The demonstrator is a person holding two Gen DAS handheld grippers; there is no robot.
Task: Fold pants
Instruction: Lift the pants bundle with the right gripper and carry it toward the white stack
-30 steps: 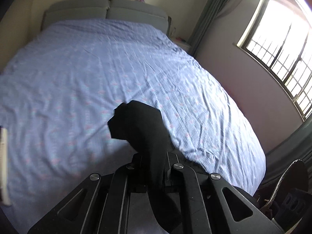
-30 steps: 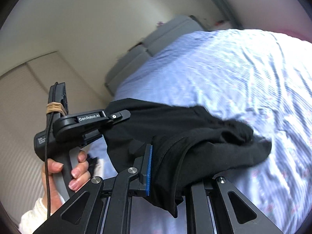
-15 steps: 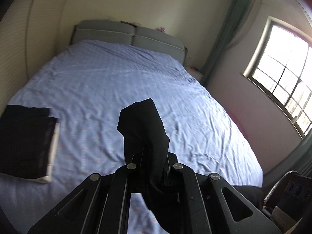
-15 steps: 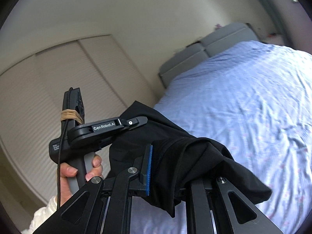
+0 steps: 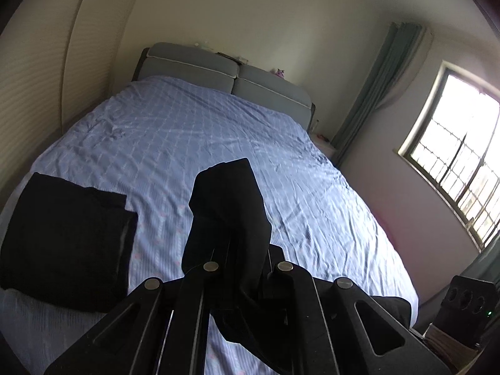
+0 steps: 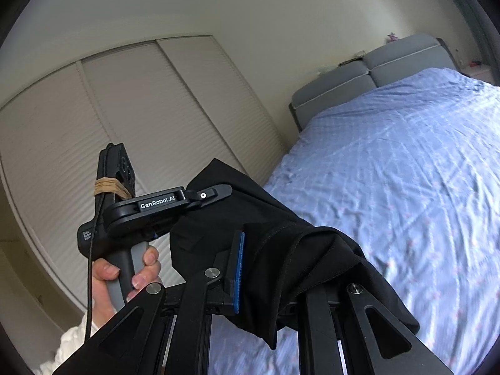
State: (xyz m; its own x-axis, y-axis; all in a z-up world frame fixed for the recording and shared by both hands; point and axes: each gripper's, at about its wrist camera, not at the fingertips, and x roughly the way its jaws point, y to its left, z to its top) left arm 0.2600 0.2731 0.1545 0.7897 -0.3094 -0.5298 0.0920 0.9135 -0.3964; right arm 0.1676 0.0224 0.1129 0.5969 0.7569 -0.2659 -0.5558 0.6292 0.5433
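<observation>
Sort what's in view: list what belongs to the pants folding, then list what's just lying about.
Belongs to the job:
- black pants, held up between both grippers
- left gripper, shut on the pants
- right gripper, shut on the pants
- bed, the folding surface

Just lying about:
- folded dark garment at the bed's left edge
- headboard
- curtain
- window
- wardrobe doors

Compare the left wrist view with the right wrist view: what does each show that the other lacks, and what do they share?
Only the left wrist view shows the folded black pile lying on the bed's left edge, the barred window and the green curtain. Only the right wrist view shows the louvred wardrobe doors, the left claw from outside and the hand holding it. Both show the black pants clamped in a claw, the blue sheet and the grey headboard.
</observation>
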